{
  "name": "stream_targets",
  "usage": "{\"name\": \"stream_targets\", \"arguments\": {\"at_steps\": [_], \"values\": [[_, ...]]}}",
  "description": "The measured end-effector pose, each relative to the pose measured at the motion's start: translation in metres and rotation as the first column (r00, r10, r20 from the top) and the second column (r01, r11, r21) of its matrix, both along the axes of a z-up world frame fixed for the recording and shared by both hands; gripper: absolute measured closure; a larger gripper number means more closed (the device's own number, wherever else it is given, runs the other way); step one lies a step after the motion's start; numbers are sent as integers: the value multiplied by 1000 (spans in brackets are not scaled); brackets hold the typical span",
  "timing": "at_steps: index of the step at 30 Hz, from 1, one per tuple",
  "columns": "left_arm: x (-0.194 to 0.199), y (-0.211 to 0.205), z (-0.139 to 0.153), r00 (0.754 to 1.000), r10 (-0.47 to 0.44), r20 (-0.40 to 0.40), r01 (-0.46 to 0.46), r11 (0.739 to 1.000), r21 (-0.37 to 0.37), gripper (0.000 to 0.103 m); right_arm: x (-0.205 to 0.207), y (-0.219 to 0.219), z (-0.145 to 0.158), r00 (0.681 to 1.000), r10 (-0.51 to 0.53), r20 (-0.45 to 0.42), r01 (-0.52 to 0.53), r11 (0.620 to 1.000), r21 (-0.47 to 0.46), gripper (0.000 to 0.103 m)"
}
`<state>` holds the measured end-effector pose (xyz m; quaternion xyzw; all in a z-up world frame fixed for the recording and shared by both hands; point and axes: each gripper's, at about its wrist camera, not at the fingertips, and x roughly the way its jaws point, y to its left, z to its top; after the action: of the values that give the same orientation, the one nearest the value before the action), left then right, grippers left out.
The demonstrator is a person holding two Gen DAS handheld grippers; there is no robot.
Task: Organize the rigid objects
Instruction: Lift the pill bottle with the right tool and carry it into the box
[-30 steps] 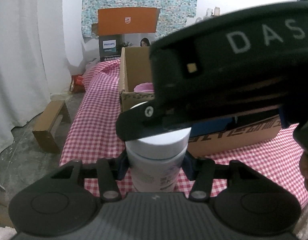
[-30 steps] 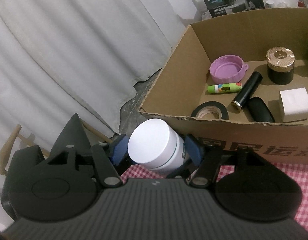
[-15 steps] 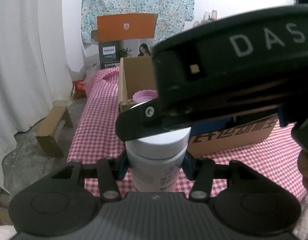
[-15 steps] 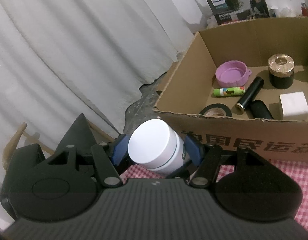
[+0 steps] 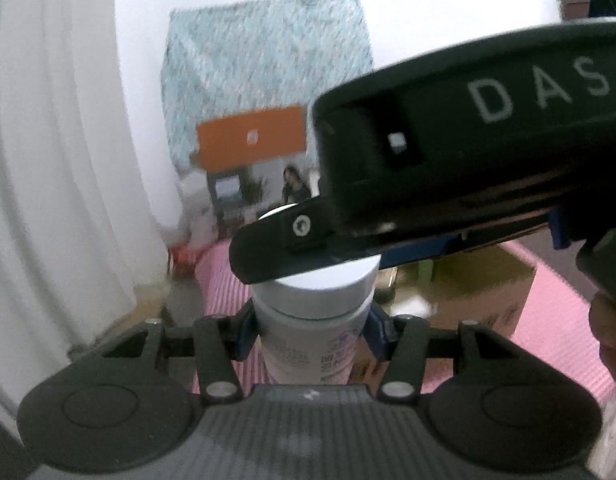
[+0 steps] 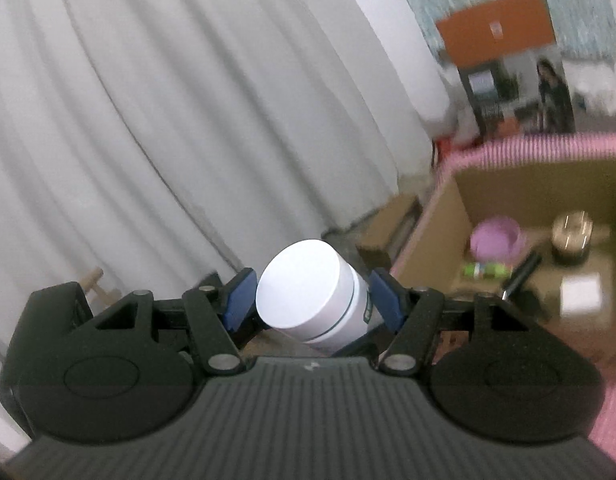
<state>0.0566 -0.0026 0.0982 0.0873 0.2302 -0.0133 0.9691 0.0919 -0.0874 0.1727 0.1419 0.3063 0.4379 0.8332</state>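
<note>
A white jar (image 5: 314, 328) with a white lid and a printed label is held by both grippers at once. My left gripper (image 5: 311, 330) is shut on the jar's body, its blue pads pressed against either side. My right gripper (image 6: 312, 300) is shut on the same jar (image 6: 308, 292) at the lid end, and the jar leans left there. In the left wrist view the black body of the right gripper (image 5: 448, 184) crosses over the lid. The open cardboard box (image 6: 448, 232) lies lower right, beyond the jar.
Inside the box are a purple bowl (image 6: 495, 237), a gold-lidded dark jar (image 6: 571, 236), a green stick (image 6: 486, 269), a black tube (image 6: 522, 276) and a white block (image 6: 580, 296). The box stands on a pink checked tablecloth (image 6: 612, 420). A white curtain (image 6: 147, 120) hangs left.
Both grippers have risen together with the jar still gripped. The box and table have dropped lower in both views, and the background is now blurred.
</note>
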Motion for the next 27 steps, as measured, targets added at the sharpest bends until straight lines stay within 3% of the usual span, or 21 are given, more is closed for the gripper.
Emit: {"name": "stream_targets", "arguments": {"at_steps": [6,11,14,19,27], "values": [[41,-34,39,992,-115,61,117,993,-28,49,23,-41,50,994,-83,68,83,997,-1,41],[98,-68,37,973,-232,-8,230,969,-87,49,62,-92,58,980,-197,35,198,979,-40,41],[131,-87,21,956,-285,-68,276,954,-120,49,86,-125,46,968,-250,-18,249,967,-55,41],[172,-113,-22,928,-321,-191,292,942,-165,49,122,-166,0,945,-299,-129,291,954,-77,41],[215,-113,-67,892,-332,-306,277,938,-210,49,152,-184,-62,925,-313,-214,296,949,-105,41]]}}
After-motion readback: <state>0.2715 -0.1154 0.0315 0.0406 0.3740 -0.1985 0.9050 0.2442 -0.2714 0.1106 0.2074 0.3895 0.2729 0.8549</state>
